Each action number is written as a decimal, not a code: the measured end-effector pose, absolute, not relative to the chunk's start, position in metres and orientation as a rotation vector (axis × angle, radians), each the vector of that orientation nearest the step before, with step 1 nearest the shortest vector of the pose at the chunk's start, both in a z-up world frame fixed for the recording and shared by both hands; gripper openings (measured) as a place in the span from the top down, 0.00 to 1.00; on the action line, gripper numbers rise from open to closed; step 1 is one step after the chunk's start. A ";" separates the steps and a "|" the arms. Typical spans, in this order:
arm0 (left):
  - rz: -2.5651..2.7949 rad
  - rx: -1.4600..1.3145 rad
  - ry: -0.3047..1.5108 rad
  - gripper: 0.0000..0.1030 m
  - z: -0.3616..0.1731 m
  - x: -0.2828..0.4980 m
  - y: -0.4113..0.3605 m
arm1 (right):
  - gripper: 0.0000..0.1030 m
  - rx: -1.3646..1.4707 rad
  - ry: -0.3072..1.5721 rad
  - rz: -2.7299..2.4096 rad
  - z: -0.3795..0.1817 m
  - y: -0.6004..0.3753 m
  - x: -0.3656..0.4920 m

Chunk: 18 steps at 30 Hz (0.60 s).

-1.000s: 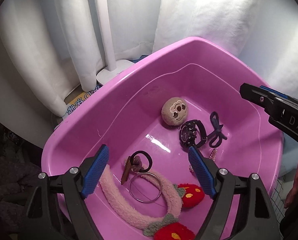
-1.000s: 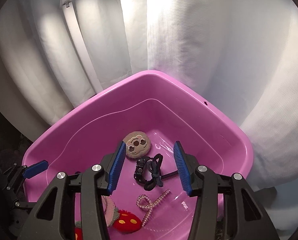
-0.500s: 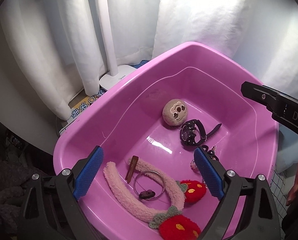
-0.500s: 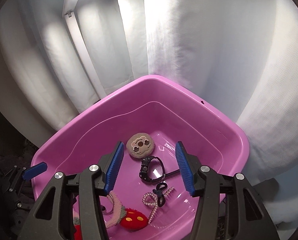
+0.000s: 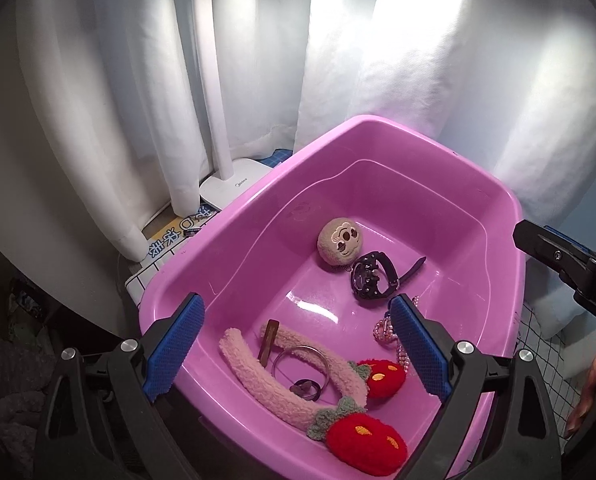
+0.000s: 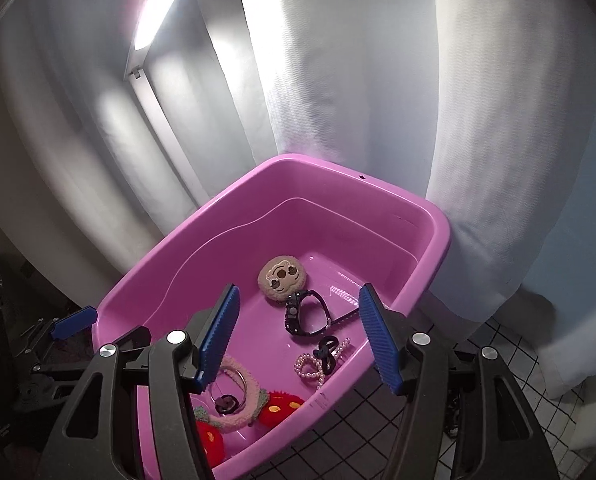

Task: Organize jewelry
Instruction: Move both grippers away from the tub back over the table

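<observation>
L gripper (image 5: pixel 294 340) & R gripper (image 6: pixel 298 334) over pink tub (image 5: pixel 493 196), jaws opening, nothing betw them; watch (image 5: pixel 371 278), pearl strand (image 6: pixel 309 368) inside.

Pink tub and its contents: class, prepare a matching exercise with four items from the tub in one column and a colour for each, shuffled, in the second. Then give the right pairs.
All four lie in the pink tub.

Column one:
1. watch
2. plush face charm
3. strawberry pom-pom
4. bead string

Column two:
a. red
b. pale pink
c. black
d. tan

Pairs: 1-c, 2-d, 3-a, 4-b
</observation>
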<state>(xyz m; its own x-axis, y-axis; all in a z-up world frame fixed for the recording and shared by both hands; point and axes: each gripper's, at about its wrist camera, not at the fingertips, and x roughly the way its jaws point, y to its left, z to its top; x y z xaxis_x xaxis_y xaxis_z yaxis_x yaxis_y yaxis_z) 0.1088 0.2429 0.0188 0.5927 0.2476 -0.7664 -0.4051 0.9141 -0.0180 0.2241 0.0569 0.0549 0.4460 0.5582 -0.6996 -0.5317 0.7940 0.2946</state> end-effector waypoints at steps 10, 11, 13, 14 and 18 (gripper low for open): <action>0.199 -0.138 0.732 0.06 0.036 0.087 0.204 | 0.39 0.175 0.796 0.458 0.053 -0.046 0.178; 0.171 -0.134 0.718 0.06 0.037 0.085 0.198 | 0.39 0.186 0.786 0.422 0.052 -0.058 0.172; 0.112 -0.122 0.696 0.06 0.038 0.083 0.182 | 0.37 0.206 0.774 0.348 0.049 -0.084 0.160; 0.082 -0.115 0.688 0.06 0.038 0.082 0.174 | 0.37 0.214 0.775 0.313 0.046 -0.097 0.154; -0.045 -0.080 0.685 0.06 0.034 0.080 0.136 | 0.37 0.242 0.806 0.185 0.030 -0.145 0.132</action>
<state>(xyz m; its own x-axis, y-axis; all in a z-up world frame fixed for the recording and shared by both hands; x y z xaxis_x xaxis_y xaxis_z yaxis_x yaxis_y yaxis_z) 0.0797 0.1365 0.0344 0.7736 -0.0681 -0.6300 0.0155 0.9959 -0.0886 0.1316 -0.1448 0.0296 0.6785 0.2543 -0.6892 -0.0713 0.9565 0.2827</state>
